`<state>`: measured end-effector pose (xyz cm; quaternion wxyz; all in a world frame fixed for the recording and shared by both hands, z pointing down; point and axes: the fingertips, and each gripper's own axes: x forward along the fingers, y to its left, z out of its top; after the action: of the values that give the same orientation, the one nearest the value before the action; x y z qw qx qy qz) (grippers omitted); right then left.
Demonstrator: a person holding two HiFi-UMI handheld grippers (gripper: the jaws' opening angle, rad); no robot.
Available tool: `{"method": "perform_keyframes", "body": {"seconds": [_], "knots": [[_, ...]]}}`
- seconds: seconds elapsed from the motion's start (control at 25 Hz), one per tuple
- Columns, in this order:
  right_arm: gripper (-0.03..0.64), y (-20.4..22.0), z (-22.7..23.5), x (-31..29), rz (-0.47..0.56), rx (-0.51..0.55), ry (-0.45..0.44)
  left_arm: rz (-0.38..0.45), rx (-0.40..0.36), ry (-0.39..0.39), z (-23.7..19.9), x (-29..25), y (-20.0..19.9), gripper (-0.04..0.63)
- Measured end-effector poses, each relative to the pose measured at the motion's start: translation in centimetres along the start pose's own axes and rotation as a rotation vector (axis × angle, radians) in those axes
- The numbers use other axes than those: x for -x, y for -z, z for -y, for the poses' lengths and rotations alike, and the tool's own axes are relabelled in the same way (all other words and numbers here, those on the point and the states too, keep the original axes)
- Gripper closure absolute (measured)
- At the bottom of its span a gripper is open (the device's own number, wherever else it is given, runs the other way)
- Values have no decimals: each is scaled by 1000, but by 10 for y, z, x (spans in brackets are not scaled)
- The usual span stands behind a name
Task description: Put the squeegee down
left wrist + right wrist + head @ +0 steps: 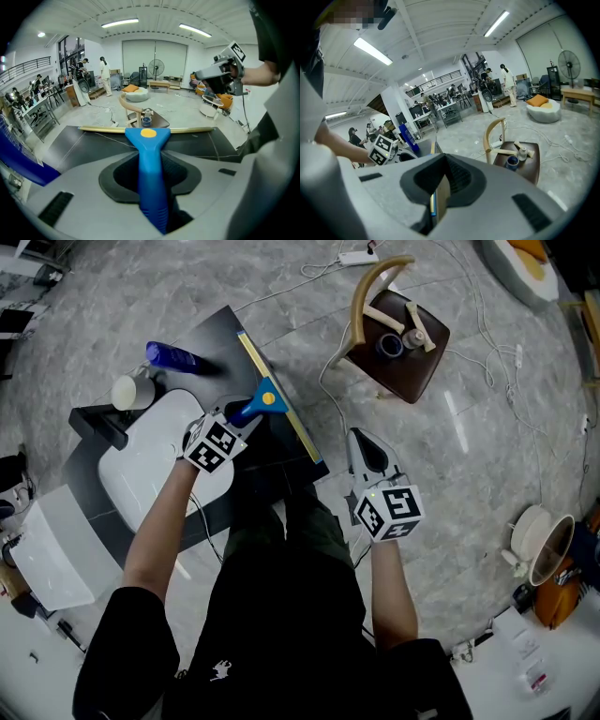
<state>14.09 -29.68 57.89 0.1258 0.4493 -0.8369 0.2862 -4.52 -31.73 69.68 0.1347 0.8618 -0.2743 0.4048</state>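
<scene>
Head view: left tool (240,414) grips squeegee (269,399).

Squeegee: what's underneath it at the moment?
The black tabletop lies under the squeegee, with the blade running along its edge. The left gripper covers the handle's rear. Whether the blade touches the tabletop cannot be seen.

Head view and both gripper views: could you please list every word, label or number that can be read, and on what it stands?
No text can be read in any view.
Left marker cube and right marker cube: black-and-white square patterns, no letters.
Shirt emblem: a small white figure, no words.
Papers at lower right: print too small to read.
</scene>
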Motion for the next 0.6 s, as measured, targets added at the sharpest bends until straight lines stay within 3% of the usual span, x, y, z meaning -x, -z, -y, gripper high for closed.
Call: {"method": "perform_keyframes", "body": {"seconds": [0.6], "knots": [[615,-1,-8,11,23,-4,3,-9,3,-35,-3,2,1,441]]}}
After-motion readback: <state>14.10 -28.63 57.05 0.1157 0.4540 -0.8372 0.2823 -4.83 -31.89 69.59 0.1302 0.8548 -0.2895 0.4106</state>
